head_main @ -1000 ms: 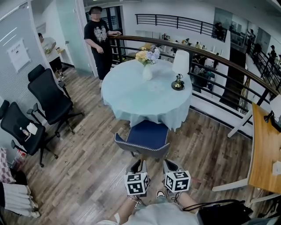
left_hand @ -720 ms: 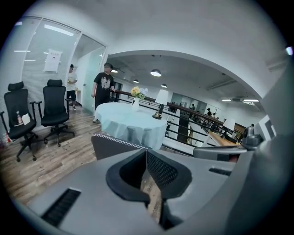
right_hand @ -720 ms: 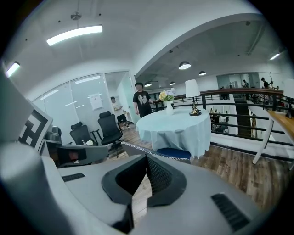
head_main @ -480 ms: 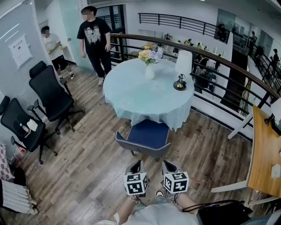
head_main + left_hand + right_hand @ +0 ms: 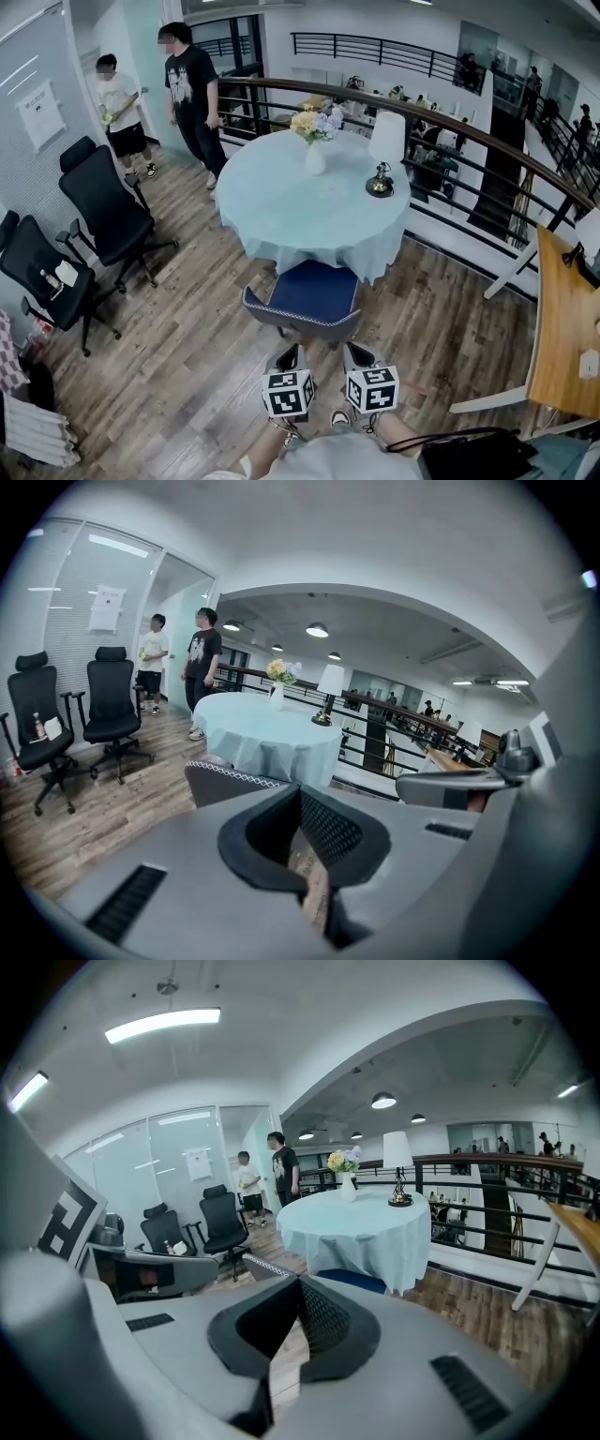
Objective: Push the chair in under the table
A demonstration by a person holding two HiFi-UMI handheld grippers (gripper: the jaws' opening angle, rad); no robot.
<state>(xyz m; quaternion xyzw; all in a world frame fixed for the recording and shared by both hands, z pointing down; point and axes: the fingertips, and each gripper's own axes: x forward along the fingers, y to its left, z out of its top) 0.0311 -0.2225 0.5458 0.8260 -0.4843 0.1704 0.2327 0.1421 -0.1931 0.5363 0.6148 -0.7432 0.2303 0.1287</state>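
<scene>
The chair [image 5: 302, 298] has a blue seat and a grey back with white stitching. It stands at the near side of the round table [image 5: 281, 211], which wears a pale blue cloth, and the front of its seat reaches under the cloth's hem. Both grippers hover side by side just behind the chair back, apart from it. My left gripper [image 5: 293, 350] is shut with nothing in it, its tips meeting [image 5: 300, 789] over the chair back [image 5: 230, 782]. My right gripper [image 5: 354, 348] is also shut and empty [image 5: 299, 1280], pointing at the chair [image 5: 349, 1281] and table [image 5: 361, 1224].
A vase of flowers [image 5: 314, 141] and a lamp [image 5: 382, 150] stand on the table. Two black office chairs [image 5: 108, 211] [image 5: 42, 272] sit at the left. Two people [image 5: 192, 94] [image 5: 117, 111] stand at the back left. A railing [image 5: 469, 131] curves behind the table, and a wooden desk [image 5: 562, 319] lies at the right.
The person in black has walked left away from the railing, and the person in white has stepped further into view. The chair and both grippers have hardly shifted.
</scene>
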